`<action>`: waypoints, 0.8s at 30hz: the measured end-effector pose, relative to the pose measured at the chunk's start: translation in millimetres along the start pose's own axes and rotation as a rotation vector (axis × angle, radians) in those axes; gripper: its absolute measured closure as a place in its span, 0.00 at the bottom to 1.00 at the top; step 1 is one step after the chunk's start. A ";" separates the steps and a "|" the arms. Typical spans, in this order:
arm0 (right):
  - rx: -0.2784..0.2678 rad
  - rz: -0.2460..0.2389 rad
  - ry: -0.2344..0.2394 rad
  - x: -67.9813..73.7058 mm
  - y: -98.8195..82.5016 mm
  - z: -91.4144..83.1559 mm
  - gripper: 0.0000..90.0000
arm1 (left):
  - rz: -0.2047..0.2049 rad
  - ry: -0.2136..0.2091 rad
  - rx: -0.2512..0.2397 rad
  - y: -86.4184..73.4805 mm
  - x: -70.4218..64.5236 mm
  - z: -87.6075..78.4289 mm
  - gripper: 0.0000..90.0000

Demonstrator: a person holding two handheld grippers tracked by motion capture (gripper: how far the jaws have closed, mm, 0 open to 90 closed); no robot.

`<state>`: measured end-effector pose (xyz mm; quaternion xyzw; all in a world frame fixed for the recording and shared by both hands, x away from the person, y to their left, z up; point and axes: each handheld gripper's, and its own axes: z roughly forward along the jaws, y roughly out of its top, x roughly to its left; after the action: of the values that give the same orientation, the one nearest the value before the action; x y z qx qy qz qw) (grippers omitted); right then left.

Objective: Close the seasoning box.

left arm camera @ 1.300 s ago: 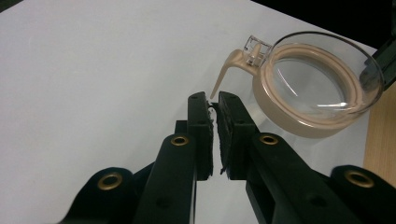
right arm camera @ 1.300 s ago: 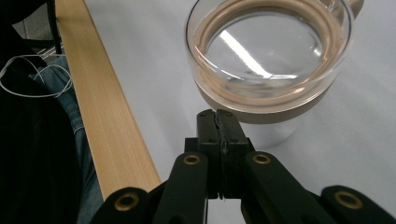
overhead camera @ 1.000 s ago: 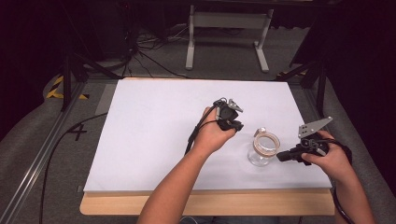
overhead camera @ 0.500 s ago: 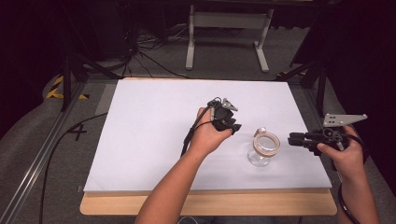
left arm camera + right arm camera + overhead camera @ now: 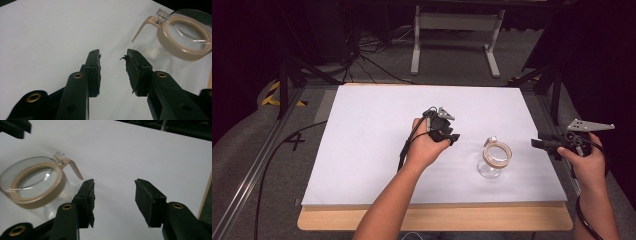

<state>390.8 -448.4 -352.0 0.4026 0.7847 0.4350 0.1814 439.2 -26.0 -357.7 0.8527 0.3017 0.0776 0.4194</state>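
My left claw [image 5: 452,137] hovers mid-table, jaws just opened, nothing between them — glass jar [image 5: 494,161] just to its right, standing on white table [image 5: 362,150]. My right claw [image 5: 538,143] at table's right edge, jaws also just opened, empty — jar near, untouched.

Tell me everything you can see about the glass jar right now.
The jar is clear glass with a tan ring around its mouth and a thin tan lever and wire clasp at the rim. Whether a lid covers the mouth is hard to tell. It stands upright on the white table, right of centre near the front edge, between the left gripper and right gripper. Nothing touches it; both grippers' jaws have just opened, empty.
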 end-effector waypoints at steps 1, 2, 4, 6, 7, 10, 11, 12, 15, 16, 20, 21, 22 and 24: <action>0.007 0.004 -0.009 -2.4 -2.2 2.1 0.54 | -0.010 0.003 0.001 -2.3 1.5 0.3 0.71; 0.014 0.007 -0.014 -5.1 -4.4 3.9 0.54 | -0.006 0.010 0.011 -4.9 4.4 0.3 0.71; 0.031 0.021 -0.027 -11.0 -9.9 9.1 0.53 | -0.022 0.021 0.017 -10.6 7.7 2.4 0.70; 0.053 0.028 -0.033 -15.9 -15.0 14.1 0.52 | -0.027 0.036 0.028 -15.6 10.7 4.3 0.69; 0.063 0.036 -0.036 -18.3 -17.9 16.9 0.52 | -0.033 0.037 0.029 -18.2 12.2 5.7 0.69; 0.080 0.052 -0.035 -23.0 -24.0 22.8 0.51 | -0.044 0.045 0.040 -23.2 14.8 7.6 0.67; 0.090 0.058 -0.036 -25.1 -27.0 25.7 0.51 | -0.057 0.051 0.033 -27.1 16.0 9.9 0.67; 0.102 0.064 -0.037 -27.9 -30.9 29.8 0.51 | -0.056 0.051 0.045 -30.0 17.6 10.9 0.67; 0.134 0.073 -0.045 -34.0 -41.1 40.0 0.50 | -0.056 0.063 0.059 -37.4 20.6 14.6 0.66; 0.134 0.073 -0.045 -34.0 -41.1 40.0 0.50 | -0.067 0.064 0.064 -40.0 21.3 15.7 0.66; 0.160 0.070 -0.049 -37.9 -49.8 48.8 0.50 | -0.080 0.064 0.069 -50.9 26.0 19.7 0.65; 0.159 0.067 -0.050 -38.2 -50.2 49.4 0.50 | -0.085 0.064 0.073 -52.9 26.4 20.3 0.65; 0.158 0.059 -0.050 -38.0 -49.7 49.6 0.49 | -0.094 0.062 0.075 -56.1 26.7 21.8 0.65; 0.157 0.058 -0.049 -37.7 -49.4 49.6 0.49 | -0.093 0.064 0.075 -57.5 27.0 22.4 0.65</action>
<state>421.9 -466.2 -423.0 0.4486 0.7999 0.3670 0.1558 443.7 1.5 -419.1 0.8498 0.3570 0.0739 0.3806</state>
